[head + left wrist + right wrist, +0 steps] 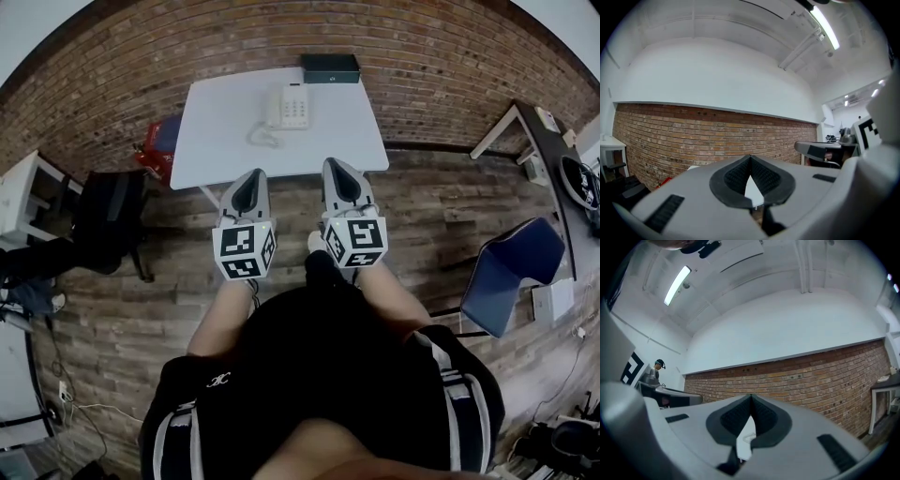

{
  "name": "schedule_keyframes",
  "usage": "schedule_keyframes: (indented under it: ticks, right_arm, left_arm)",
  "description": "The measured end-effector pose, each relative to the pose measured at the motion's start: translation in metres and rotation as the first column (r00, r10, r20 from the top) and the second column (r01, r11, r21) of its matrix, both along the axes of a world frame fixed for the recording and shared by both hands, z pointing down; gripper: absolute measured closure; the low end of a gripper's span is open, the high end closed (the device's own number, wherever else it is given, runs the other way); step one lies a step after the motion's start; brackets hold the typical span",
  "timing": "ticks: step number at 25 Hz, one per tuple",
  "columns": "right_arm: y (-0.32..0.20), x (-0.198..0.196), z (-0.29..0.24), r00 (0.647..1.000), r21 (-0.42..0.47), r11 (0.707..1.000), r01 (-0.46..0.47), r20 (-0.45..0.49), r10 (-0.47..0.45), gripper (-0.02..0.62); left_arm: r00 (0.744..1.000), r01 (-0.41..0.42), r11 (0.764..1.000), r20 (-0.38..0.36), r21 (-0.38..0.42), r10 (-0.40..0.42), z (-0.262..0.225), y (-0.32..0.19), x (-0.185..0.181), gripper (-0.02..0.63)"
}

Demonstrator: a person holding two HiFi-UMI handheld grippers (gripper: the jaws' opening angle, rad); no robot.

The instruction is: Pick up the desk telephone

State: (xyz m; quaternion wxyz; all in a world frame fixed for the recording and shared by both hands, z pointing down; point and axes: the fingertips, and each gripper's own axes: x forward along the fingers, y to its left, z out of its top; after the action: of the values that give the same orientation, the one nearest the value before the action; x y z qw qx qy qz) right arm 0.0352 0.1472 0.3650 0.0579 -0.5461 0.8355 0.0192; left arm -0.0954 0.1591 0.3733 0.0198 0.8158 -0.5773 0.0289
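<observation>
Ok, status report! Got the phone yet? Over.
Left gripper shut, empty. Right gripper shut, empty. Telephone on white table, untouched. Nothing in the way.

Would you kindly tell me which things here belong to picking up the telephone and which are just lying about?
For the job:
- telephone
- white table it sits on
- left gripper
- right gripper

Lying about:
- dark box at the table's far edge
- red item
- black chair
- blue chair
</observation>
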Motion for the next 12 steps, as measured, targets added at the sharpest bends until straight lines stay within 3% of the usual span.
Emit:
schedule_keyframes:
  ticks: [12]
  right_arm:
    - [-0.150,-0.005,0.018,0.999,-0.045,0.998,0.041,-0.015,-0.042,0.598]
  left_arm:
    - [1.000,0.020,0.998,-0.011,-0.064,-0.021,0.019,-0.145,0.001,0.606]
